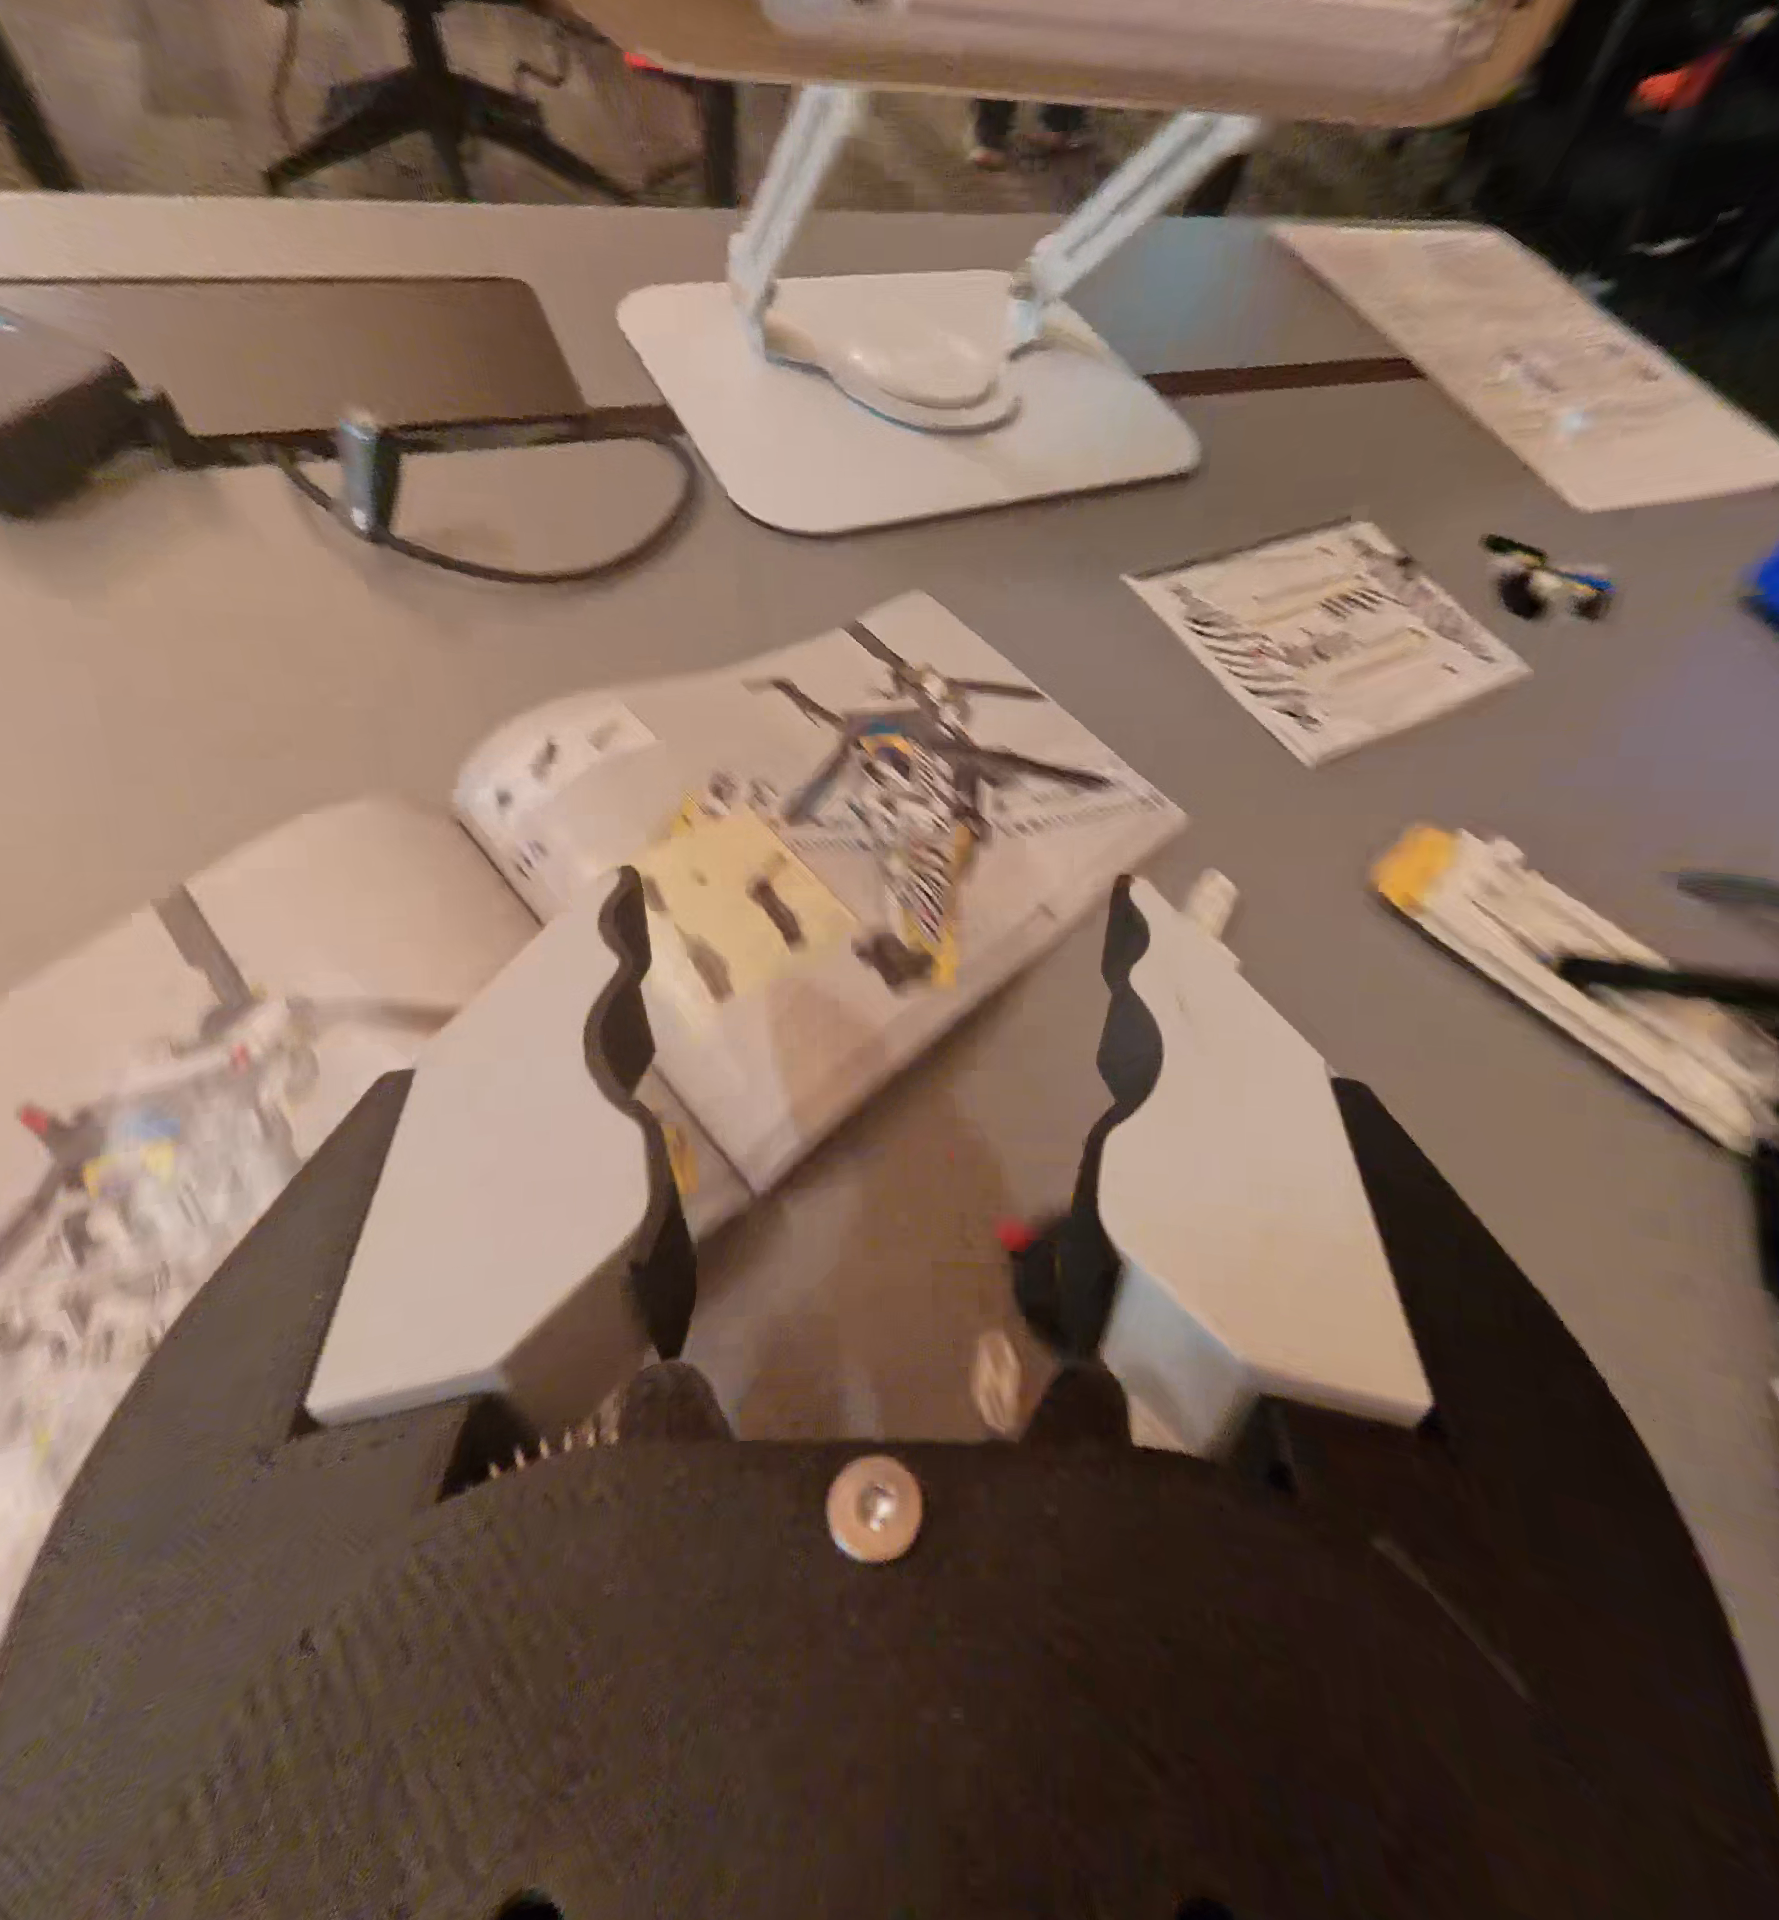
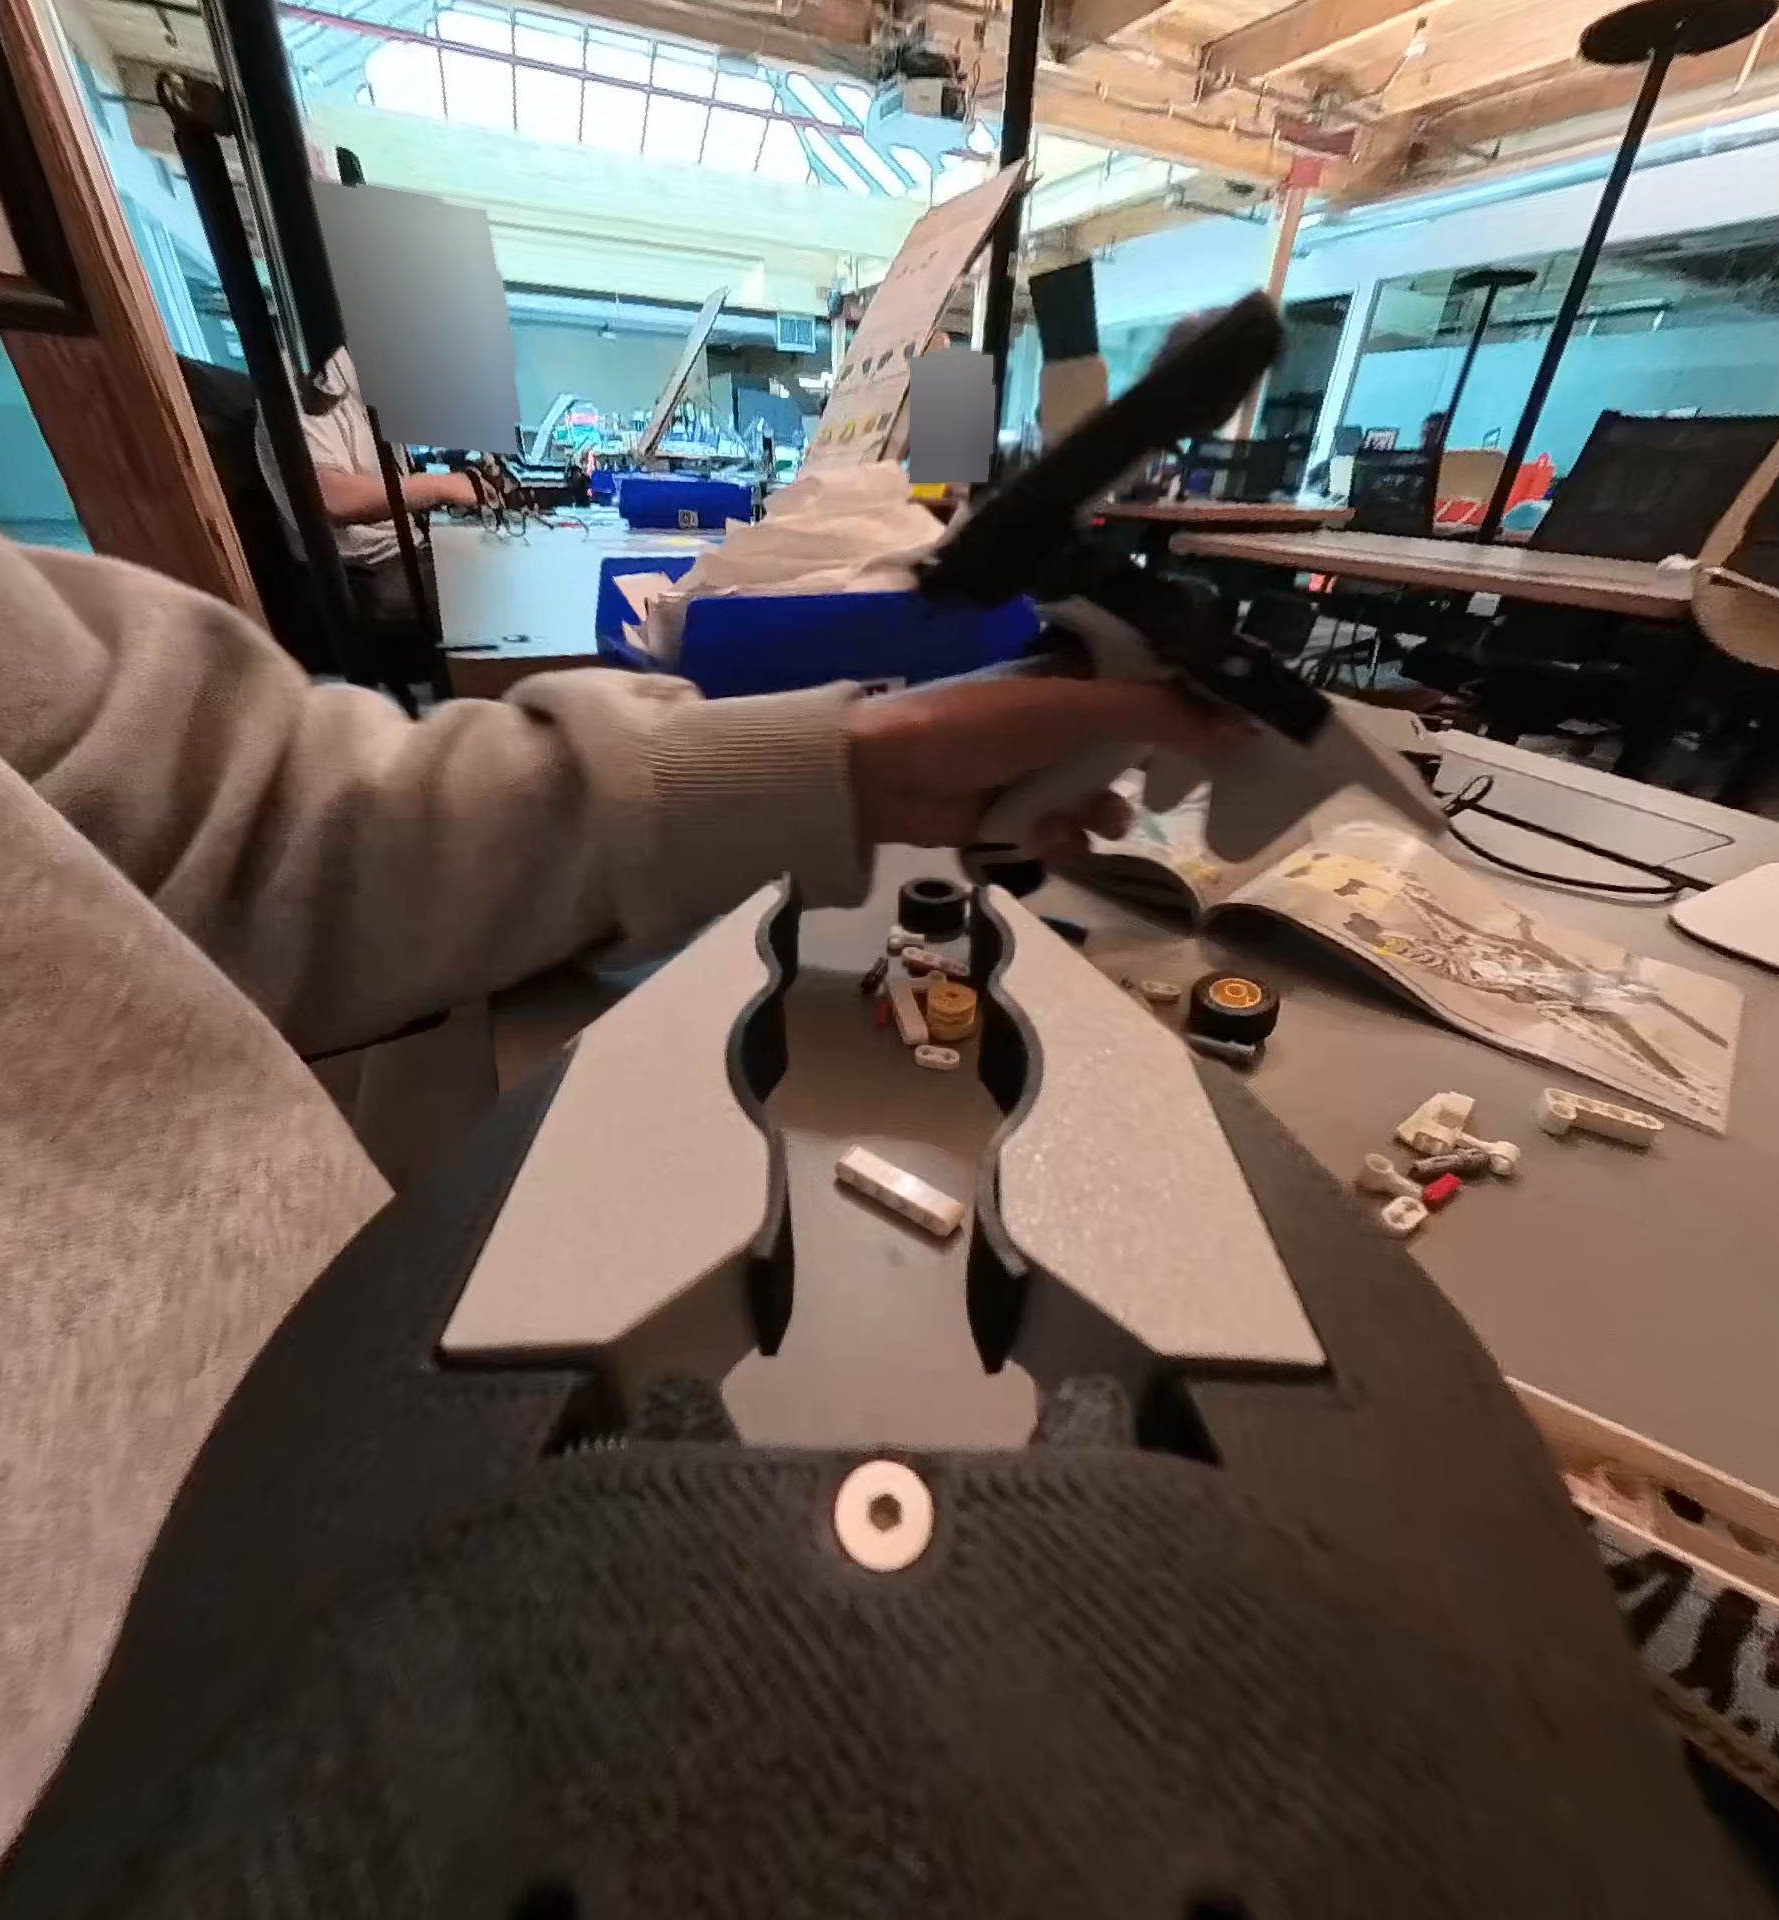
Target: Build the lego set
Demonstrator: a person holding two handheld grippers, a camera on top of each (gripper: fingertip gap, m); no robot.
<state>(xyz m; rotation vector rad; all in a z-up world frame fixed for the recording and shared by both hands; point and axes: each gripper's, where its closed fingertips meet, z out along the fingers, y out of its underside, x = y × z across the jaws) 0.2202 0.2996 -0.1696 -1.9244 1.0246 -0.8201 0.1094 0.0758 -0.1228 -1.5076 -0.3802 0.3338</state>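
Between the spread fingers of the right gripper (image 2: 883, 1049), which holds nothing, loose lego pieces (image 2: 926, 1003) lie unjoined on the grey table (image 2: 1591, 1299). Over the open instruction booklet (image 1: 823, 831) the left gripper (image 1: 869, 914) hovers, fingers apart and empty too. Only one small assembly (image 1: 1545, 587) looks built; I'd judge nearly everything remains.

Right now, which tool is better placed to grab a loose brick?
Probably the right tool. It is open, low over the table, with a white brick lying between its fingers. The left tool, also open, hangs over the instruction booklet, with almost no loose pieces near it.
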